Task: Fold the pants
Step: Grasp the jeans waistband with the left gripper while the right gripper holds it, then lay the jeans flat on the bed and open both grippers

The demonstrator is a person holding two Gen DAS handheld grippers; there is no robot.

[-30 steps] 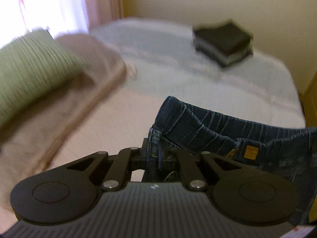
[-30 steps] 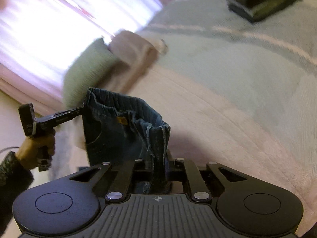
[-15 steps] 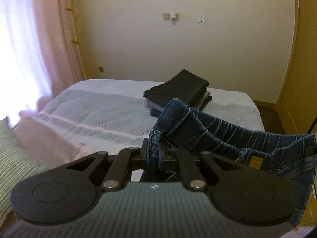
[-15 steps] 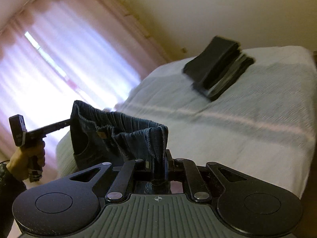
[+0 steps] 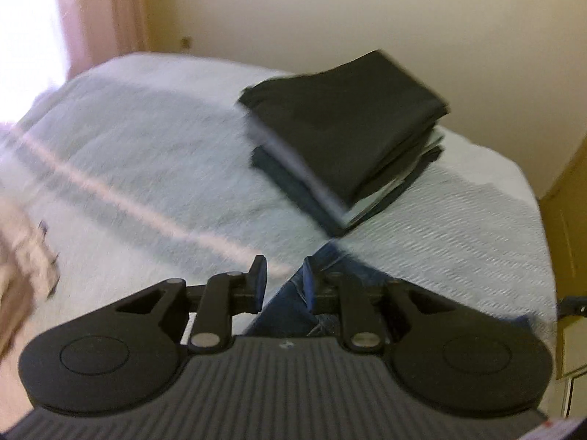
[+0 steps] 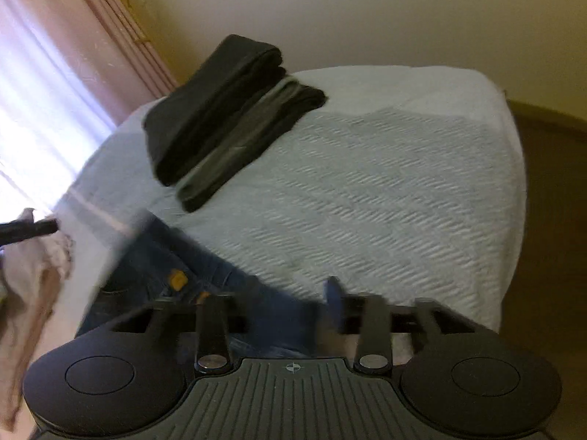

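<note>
**Ana:** Two grippers fill the near edge of each wrist view. Nearest in the left view, the left gripper [image 5: 284,286] has its jaws parting, and the denim waistband of the jeans [image 5: 293,304] lies between them, leaning against the right-hand pad, no longer pinched from both sides.

**Ben:** And the other hand?

**Ana:** The right gripper [image 6: 290,302] is opening too, its jaws wider apart. Blurred blue cloth passes between and under them; I cannot tell whether either pad touches it. From that view the jeans spread toward nine o'clock, a small tan label showing, lying on the bed [image 6: 367,183].

**Ben:** Why let go there?

**Ana:** My reading is that the pants were carried by the waistband, one corner per gripper, so they would hang flat, and both grips are loosening to lay them on the pale textured bedspread for folding. No fold is visible yet.

**Ben:** What lies beyond?

**Ana:** Toward twelve to one o'clock in the left view, just past the jeans, sits a stack of folded clothes [image 5: 345,139], dark layers with a pale one between, presumably finished pieces kept clear of the working space. At nine o'clock in the right view a dark tip pokes in, most likely the left gripper. Farthest, at ten o'clock, a pink curtain [image 6: 95,58] hangs by a bright window, with a cream wall behind.
</note>
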